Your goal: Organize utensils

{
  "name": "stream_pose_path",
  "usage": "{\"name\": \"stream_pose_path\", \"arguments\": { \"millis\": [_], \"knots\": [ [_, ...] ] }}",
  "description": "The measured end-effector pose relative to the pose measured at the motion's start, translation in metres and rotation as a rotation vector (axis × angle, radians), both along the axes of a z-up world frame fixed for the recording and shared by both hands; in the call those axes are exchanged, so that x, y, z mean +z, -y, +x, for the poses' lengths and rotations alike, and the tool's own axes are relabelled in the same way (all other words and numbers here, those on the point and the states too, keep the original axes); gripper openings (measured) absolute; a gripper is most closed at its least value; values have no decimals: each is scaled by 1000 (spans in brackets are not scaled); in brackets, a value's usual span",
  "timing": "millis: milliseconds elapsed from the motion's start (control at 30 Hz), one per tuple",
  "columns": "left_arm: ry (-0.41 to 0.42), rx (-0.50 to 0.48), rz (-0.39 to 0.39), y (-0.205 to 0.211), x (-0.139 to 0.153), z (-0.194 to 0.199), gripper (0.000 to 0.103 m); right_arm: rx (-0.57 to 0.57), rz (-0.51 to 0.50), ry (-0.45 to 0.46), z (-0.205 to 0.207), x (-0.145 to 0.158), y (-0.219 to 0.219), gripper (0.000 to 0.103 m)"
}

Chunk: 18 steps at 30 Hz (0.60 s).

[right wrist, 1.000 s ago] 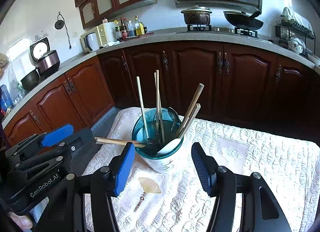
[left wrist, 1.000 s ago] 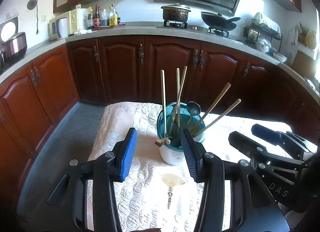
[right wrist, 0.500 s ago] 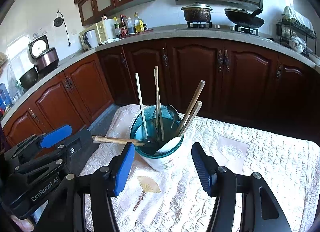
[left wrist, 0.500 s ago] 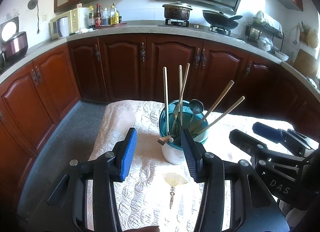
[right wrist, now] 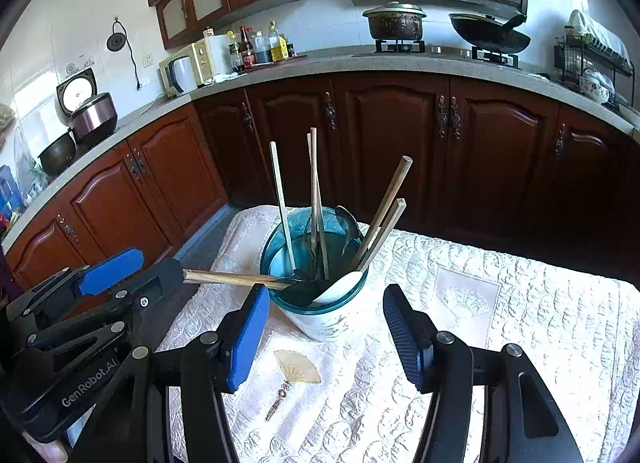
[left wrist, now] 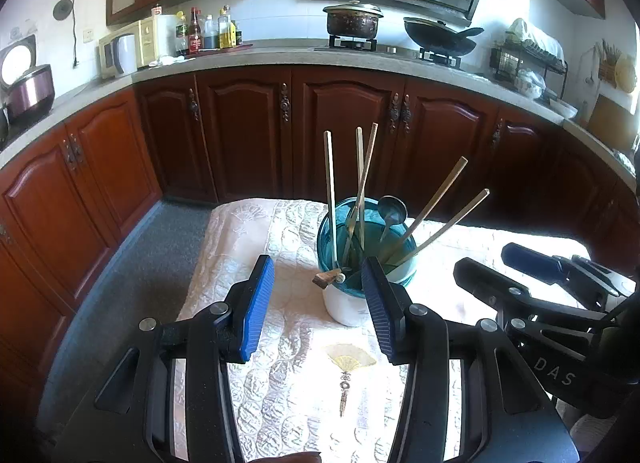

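White spatula (right wrist: 340,288) only in right view

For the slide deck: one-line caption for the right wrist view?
Open right gripper before a teal utensil holder of chopsticks and spoons on a quilted table cover; left gripper alongside.

1 holder (right wrist: 320,315), 5 chopsticks (right wrist: 282,203), 2 spoons (left wrist: 390,211), 1 spatula (right wrist: 240,278)

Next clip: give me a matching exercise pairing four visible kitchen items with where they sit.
Things:
1. lidded pot
2. chopsticks
3. microwave
4. fan charm

Places:
A. flat on the quilted cloth
B. on a stove burner
C. upright in the teal holder
D. on the counter by the bottles

Pairs: 1-B, 2-C, 3-D, 4-A
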State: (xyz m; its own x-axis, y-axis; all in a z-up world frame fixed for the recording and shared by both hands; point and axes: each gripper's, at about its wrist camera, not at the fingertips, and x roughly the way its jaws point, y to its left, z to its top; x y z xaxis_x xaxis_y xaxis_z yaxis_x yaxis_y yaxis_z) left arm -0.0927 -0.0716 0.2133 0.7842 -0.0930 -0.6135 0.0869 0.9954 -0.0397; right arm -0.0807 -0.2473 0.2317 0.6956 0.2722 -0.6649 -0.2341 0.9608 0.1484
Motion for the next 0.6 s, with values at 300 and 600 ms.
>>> {"name": "stream_pose_path", "arguments": {
  "millis": [300, 600],
  "knots": [
    [5, -4, 5, 2, 2, 0, 45, 1, 0, 0, 1, 0, 0, 57],
    [6, -3, 5, 2, 3, 0, 45, 6, -1, -1, 2, 1, 0, 57]
  ]
}}
